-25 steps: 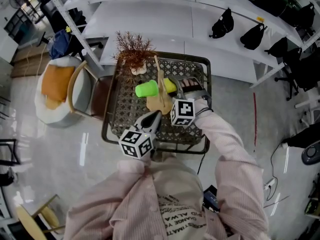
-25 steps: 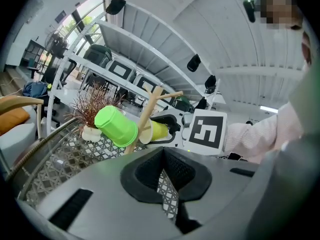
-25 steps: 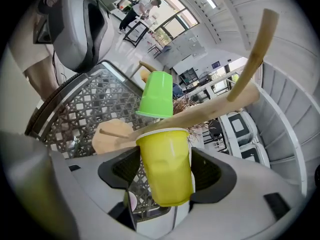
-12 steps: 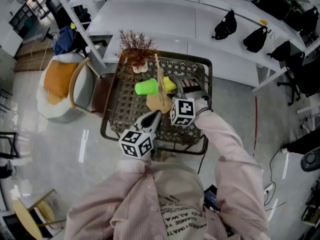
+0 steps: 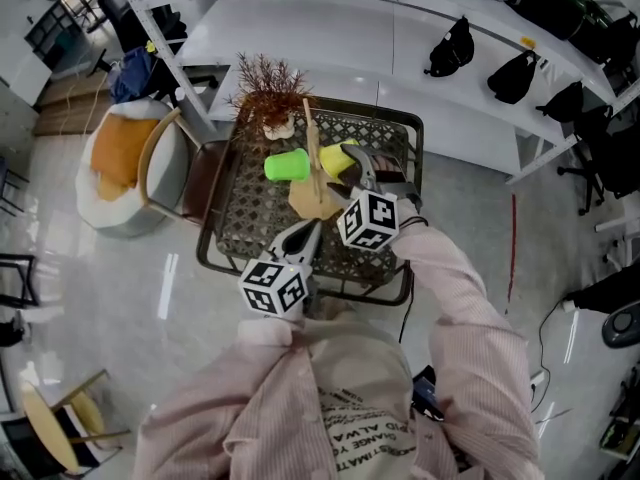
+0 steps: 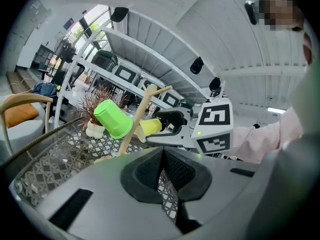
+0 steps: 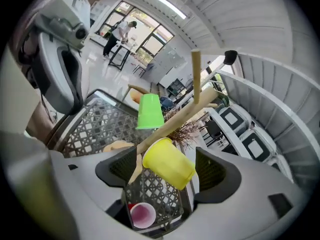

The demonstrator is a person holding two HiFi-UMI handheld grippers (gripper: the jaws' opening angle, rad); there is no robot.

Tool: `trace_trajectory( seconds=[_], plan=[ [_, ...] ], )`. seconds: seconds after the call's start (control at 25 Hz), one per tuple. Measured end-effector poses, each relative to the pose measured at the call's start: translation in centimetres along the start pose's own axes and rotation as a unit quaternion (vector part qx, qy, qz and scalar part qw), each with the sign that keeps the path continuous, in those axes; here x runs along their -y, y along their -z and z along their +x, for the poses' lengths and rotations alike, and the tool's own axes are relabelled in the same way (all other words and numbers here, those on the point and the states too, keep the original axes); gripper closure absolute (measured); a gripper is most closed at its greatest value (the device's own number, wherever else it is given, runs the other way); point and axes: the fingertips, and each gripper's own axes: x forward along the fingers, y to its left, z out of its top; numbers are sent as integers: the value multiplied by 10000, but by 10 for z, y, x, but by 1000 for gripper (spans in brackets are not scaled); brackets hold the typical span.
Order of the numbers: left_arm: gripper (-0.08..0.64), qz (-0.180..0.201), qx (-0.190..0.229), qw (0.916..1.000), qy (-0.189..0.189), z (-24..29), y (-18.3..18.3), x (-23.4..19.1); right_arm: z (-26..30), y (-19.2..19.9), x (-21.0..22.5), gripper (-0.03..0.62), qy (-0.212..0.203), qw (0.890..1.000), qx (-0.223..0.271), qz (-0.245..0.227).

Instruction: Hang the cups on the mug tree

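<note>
A wooden mug tree stands on the wire-mesh table. A green cup hangs on its left branch and a yellow cup on its right one. In the right gripper view the yellow cup hangs on its branch between the spread jaws of my right gripper. Those jaws have just been opening, and their pads stand apart from the cup. My left gripper rests near the table's front edge. Its jaws are shut with nothing between them. A pink cup stands upright below the right gripper.
A dried plant in a small pot stands at the table's far left corner. A chair with an orange cushion is to the left of the table. White benches with black bags run behind it.
The right gripper has rolled and risen slightly, and its marker cube now sits tilted. The yellow cup stays on its branch. The left gripper has kept still.
</note>
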Motion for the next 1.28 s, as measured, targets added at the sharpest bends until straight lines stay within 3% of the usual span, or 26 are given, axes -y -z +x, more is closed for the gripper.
trace_trajectory(
  seconds=[0.16,0.36,0.64,0.84,0.96,1.28],
  plan=[
    [561,-6,-5,10000,14,-1,5,-1,-15,7,2,262,169,9954,166,929],
    [561,-64,3,10000,22,-7,1,-8,-36,21,2,262,498,9781,213,2008],
    [561,-100,-119,9999,45,-23,2,-22,-46,46,-21,262,622,9389,28,3384],
    [561,-183,-256,9994,106,-29,12,-25,-49,70,-49,262,601,9008,-193,4297],
    [561,-229,-332,9990,184,-29,18,-23,-53,84,-59,262,699,8808,-310,4673],
    [561,-295,-705,9962,417,-17,43,-9,-53,117,-75,262,857,8463,-516,5232]
  ],
)
